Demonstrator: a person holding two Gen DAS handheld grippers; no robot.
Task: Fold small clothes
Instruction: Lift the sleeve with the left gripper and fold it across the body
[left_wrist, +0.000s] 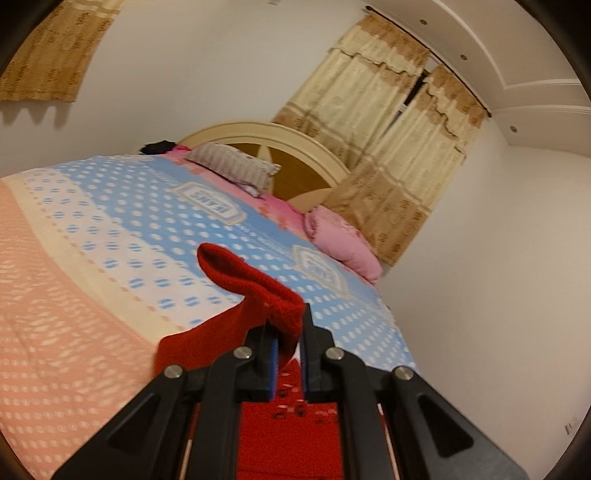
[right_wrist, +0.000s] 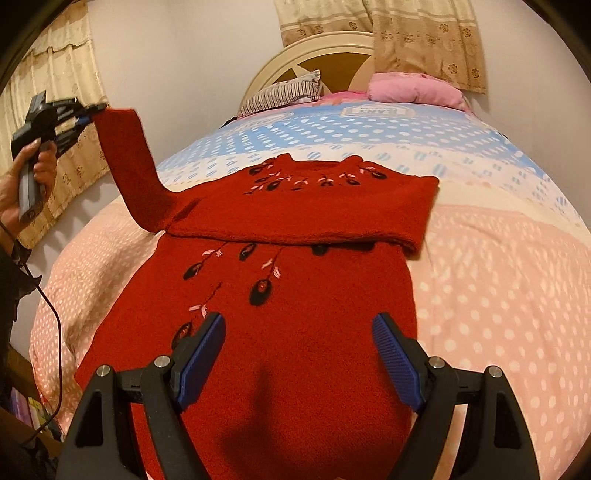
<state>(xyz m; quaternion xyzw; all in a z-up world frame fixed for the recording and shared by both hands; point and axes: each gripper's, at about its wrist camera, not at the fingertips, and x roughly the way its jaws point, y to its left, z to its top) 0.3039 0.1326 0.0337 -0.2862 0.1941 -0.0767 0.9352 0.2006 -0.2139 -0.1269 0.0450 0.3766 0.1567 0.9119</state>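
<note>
Sweater (right_wrist: 280, 295) lies face-up on the bed (right_wrist: 498, 295), soft, floppy knit, so I pinch its left sleeve (right_wrist: 127, 166) by the cuff in my left claw (left_wrist: 286, 332) while my right claw (right_wrist: 299, 354) hangs spread over the hem.

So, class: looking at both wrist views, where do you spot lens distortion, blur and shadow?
Left wrist view: fisheye bends the bed and walls, and the lifted red sleeve is slightly soft. Right wrist view: the bed bulges like a dome, the right gripper throws a dark shadow on the red sweater, and the left gripper looks blurred.
</note>
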